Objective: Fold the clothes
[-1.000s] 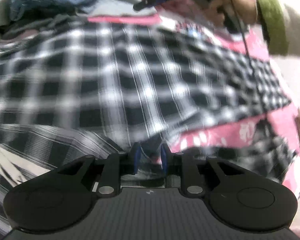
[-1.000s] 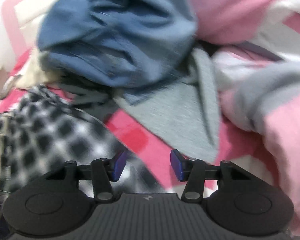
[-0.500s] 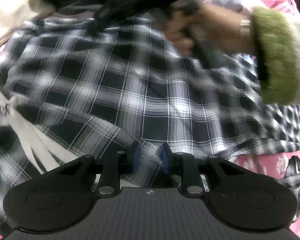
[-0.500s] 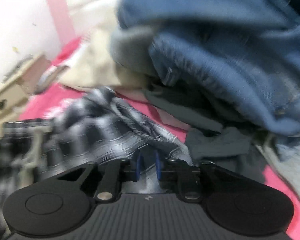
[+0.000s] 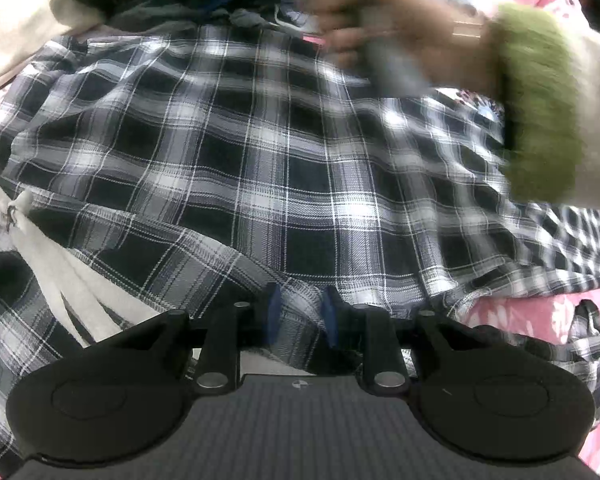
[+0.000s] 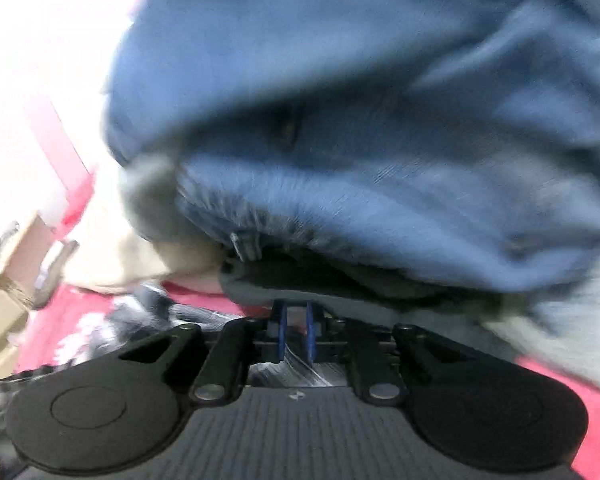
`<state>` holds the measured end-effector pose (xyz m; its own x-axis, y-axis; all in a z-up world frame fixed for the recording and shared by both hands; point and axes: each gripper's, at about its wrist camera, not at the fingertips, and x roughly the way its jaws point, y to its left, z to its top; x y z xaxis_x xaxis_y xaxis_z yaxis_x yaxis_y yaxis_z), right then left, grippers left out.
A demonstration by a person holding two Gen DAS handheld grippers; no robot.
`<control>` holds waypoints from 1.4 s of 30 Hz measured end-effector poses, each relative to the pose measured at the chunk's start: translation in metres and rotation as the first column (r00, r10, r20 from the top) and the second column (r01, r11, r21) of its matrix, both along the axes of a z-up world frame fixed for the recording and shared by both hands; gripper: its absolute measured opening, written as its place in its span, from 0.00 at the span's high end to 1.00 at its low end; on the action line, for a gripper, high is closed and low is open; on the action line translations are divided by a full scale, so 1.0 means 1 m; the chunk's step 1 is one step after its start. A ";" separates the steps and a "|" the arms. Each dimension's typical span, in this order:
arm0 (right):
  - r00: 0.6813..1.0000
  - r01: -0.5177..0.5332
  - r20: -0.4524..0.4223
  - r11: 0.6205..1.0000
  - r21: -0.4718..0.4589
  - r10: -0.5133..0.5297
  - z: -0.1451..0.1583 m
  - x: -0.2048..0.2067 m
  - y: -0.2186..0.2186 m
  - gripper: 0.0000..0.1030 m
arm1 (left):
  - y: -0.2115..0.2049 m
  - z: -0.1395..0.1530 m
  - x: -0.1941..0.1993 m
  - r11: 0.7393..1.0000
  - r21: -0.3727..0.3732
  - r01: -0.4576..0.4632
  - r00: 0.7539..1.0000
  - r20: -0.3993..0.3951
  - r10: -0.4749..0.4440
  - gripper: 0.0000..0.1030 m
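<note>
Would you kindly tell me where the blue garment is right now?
In the right wrist view, the blue garment fills the upper frame, piled over a dark grey garment just beyond the right gripper.

Pink floral bedsheet (image 5: 512, 312) shows at the bed's near right edge. Beige wooden furniture (image 6: 4, 296) (blurred) stands beyond the bed's left edge.

Clothes (image 5: 260, 152) on seemingly pink bedding (image 5: 532, 312)

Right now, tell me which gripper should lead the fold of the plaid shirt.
Left, probably. The left gripper is shut on the plaid shirt at its near hem, the cloth spread ahead. The right gripper pinches cloth too, hard against the blue garment.
</note>
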<state>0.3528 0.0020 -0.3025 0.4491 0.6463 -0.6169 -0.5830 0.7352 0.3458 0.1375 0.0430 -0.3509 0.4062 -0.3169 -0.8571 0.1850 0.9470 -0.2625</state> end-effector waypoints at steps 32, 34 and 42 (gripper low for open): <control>0.996 -0.028 -0.081 0.825 -0.565 -0.022 -0.002 -0.061 -0.341 0.99 | -0.117 0.014 -0.006 0.907 0.120 0.404 0.898 0.136 -0.418 0.77; 0.999 0.017 -0.029 0.825 -0.565 -0.041 0.002 -0.059 -0.344 0.99 | -0.128 0.008 -0.009 0.886 0.174 0.429 0.882 0.131 -0.453 0.77; 0.996 0.086 0.064 0.805 -0.588 -0.060 -0.025 -0.052 -0.351 0.99 | -0.134 0.004 -0.016 0.863 0.253 0.436 0.873 0.111 -0.474 0.77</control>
<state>0.3008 -0.3494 -0.3273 0.5132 0.1287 -0.8485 -0.5231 0.8307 -0.1904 0.1211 -0.0906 -0.3473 0.4016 -0.3186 -0.8586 0.6316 0.7752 0.0078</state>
